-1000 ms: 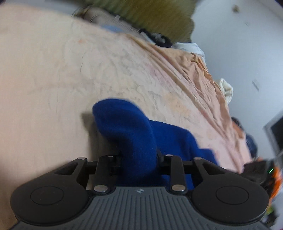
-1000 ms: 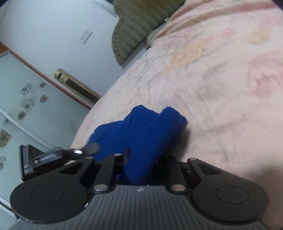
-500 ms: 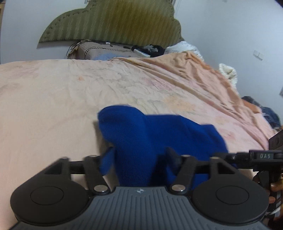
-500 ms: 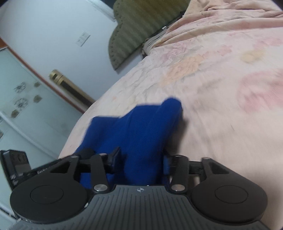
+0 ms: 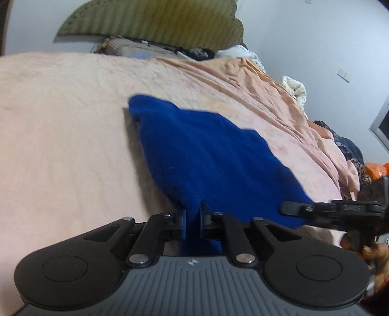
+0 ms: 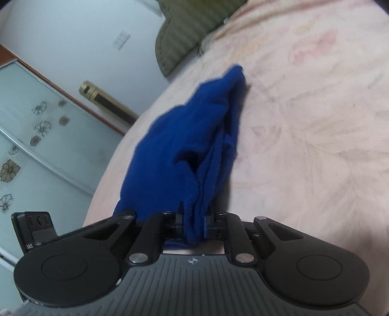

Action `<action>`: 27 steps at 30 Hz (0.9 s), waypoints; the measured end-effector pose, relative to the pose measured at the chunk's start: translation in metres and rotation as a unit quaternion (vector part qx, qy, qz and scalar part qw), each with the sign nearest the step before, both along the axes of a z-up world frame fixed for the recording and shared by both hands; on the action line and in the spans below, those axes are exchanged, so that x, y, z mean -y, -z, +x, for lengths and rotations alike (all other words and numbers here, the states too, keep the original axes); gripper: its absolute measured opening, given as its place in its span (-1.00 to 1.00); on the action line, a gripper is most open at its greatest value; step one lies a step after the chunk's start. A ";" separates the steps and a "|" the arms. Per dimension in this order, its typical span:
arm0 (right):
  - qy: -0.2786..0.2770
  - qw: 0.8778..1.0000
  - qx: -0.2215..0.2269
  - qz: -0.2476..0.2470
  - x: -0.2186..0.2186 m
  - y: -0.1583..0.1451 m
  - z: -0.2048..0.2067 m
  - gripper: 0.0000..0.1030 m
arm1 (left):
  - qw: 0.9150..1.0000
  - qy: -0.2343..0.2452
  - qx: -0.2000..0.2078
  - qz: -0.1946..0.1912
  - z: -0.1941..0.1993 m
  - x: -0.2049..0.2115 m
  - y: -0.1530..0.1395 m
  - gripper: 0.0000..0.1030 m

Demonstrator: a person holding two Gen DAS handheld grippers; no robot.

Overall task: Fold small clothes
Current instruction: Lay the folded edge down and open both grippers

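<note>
now that both jaws have just closed, each hand-held gripper, left (image 5: 192,214) and right (image 6: 194,218), pinches the blue cloth (image 5: 206,155) over the bed (image 5: 60,145); regrip done, fold can proceed.

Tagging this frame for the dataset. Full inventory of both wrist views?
blue garment: 1, deep blue, on the bed, near edge pinched by both grippers
bedspread: 1, pale peach-pink, covers the bed
headboard: 1, olive green, ribbed, far end of the bed
clutter pile: several, mixed colours, below the headboard
wall switch: 1, white, on the wall
glass door: 1, frosted, flower motifs, beside the bed
left gripper: 1, black, shut on the garment
right gripper: 1, black, shut on bunched folds
</note>
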State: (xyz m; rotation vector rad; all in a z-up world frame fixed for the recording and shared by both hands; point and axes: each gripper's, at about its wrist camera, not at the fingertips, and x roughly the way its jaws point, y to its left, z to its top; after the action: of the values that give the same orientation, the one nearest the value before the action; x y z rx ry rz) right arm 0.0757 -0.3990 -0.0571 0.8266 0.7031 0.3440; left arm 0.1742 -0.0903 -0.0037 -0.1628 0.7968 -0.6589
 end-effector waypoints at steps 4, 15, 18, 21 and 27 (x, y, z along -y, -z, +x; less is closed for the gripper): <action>0.014 1.000 0.001 0.019 -0.010 0.002 -0.018 -0.68 | 1.000 0.001 -0.006 0.030 -0.007 0.003 0.003 -0.82; 0.140 0.946 0.060 -0.285 -0.081 -0.065 -0.071 -0.04 | 0.988 -0.069 0.063 0.121 -0.063 0.020 0.001 0.10; 0.115 0.940 0.046 -0.316 -0.097 -0.058 -0.070 -0.01 | 0.983 -0.085 0.080 0.139 -0.076 0.023 0.002 0.31; 0.134 0.922 0.018 -0.363 -0.112 -0.050 -0.064 0.02 | 0.982 -0.096 0.082 0.140 -0.084 0.021 0.005 0.42; 0.125 0.923 0.034 -0.364 -0.118 -0.048 -0.070 0.19 | 0.980 -0.111 0.075 0.150 -0.092 0.024 0.012 0.42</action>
State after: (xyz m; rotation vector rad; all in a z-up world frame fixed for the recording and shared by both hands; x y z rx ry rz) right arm 0.0057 -0.2811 -0.0091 0.1843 0.5870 -0.1269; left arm 0.0823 -0.1146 -0.0160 0.0717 0.7096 -0.3306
